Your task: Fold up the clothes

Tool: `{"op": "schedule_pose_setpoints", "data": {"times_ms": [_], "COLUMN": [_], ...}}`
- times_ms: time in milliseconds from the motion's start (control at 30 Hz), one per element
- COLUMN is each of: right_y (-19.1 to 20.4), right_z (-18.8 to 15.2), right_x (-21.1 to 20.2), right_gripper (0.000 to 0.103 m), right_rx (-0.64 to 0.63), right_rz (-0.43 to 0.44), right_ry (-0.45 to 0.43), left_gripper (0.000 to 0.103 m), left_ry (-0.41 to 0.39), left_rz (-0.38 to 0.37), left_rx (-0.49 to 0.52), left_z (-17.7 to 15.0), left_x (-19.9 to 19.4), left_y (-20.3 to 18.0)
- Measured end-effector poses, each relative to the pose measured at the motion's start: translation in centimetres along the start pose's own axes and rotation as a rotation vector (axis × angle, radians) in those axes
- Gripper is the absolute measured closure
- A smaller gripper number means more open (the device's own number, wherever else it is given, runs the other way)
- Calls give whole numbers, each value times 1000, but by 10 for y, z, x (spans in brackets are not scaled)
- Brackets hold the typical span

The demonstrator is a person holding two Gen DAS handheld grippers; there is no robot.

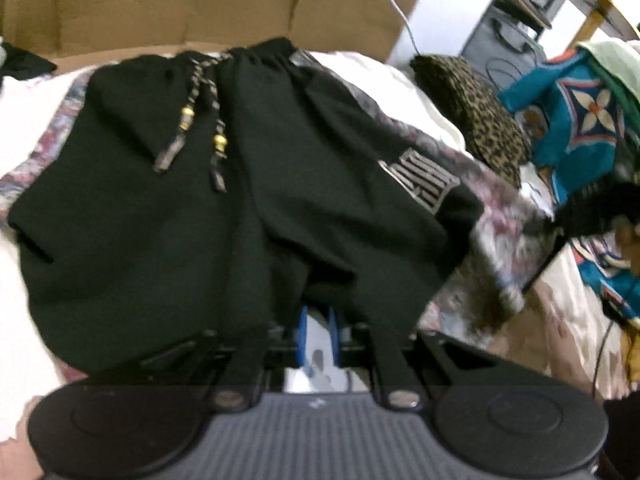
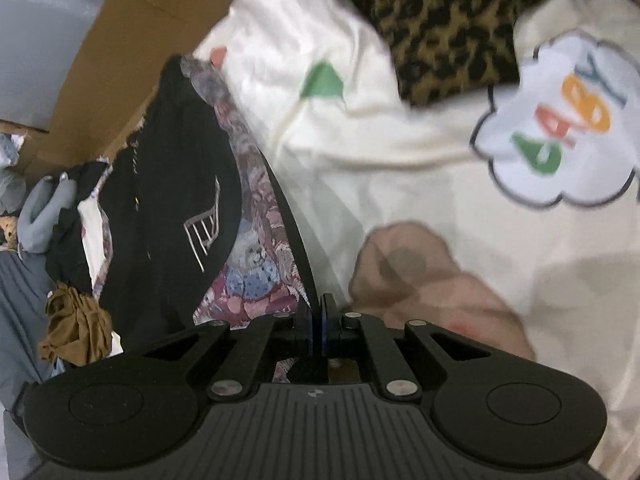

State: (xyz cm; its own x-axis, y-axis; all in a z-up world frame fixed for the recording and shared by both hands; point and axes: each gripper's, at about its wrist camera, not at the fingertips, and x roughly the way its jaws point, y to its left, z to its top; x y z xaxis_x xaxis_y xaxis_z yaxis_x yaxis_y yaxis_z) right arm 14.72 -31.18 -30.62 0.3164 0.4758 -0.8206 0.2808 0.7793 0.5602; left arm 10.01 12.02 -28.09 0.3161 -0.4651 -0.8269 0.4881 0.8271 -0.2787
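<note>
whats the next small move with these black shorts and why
Probably carry the right gripper across toward the other leg, folding the black shorts in half lengthwise. They lie flat on the white bedding, waistband away, drawstrings on top. The right gripper's jaws look shut at the patterned side edge, while the left gripper sits at the hem, slightly open, holding nothing visible.

Both cameras ride on the hand-held grippers, looking forward and steeply down at the bed. The left one sits close over the black shorts (image 1: pixel 192 208), facing the cardboard (image 1: pixel 208 4) behind the bed. The right one hangs near the cream bedspread (image 2: pixel 400 184), with the shorts at its left edge. Both views share the shorts and the leopard-print cloth (image 1: pixel 476 108).
</note>
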Motion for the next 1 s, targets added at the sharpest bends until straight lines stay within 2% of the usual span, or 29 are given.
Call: {"op": "schedule_pose_setpoints", "data": {"times_ms": [167, 233, 300, 400, 500, 533, 567, 600, 767, 900, 1000], "right_y": [13, 12, 7, -1, -6, -7, -6, -6, -5, -6, -8], "right_z": [7, 7, 5, -1, -5, -5, -6, -6, -6, -15, -22], "right_x": [-19, -16, -6, 13, 26, 28, 29, 29, 27, 48, 61], "right_gripper": [101, 101, 101, 101, 101, 101, 101, 101, 101, 99, 96], "right_rx": [-43, -44, -41, -64, -66, -72, -80, -86, -105, -168, -194], "right_rz": [10, 3, -17, -59, -76, -80, -85, -87, -82, -112, -134], "right_ry": [-35, -33, -18, 6, 29, 32, 34, 35, 40, 87, 116], "left_gripper": [72, 58, 54, 54, 57, 64, 75, 100, 102, 102, 102], "left_ry": [55, 79, 104, 151, 181, 184, 186, 191, 199, 213, 226], "left_rz": [-70, -84, -96, -108, -121, -129, -133, -136, -85, -6, 5], "left_rx": [1, 7, 2, -30, -61, -68, -71, -73, -60, -64, -72], "left_z": [-4, -6, -8, -11, -13, -13, -13, -13, -10, -12, -14], "left_x": [10, 17, 26, 38, 45, 46, 45, 45, 27, 20, 21], "left_y": [-12, -14, -14, -11, -8, -8, -7, -6, 6, 20, 24]}}
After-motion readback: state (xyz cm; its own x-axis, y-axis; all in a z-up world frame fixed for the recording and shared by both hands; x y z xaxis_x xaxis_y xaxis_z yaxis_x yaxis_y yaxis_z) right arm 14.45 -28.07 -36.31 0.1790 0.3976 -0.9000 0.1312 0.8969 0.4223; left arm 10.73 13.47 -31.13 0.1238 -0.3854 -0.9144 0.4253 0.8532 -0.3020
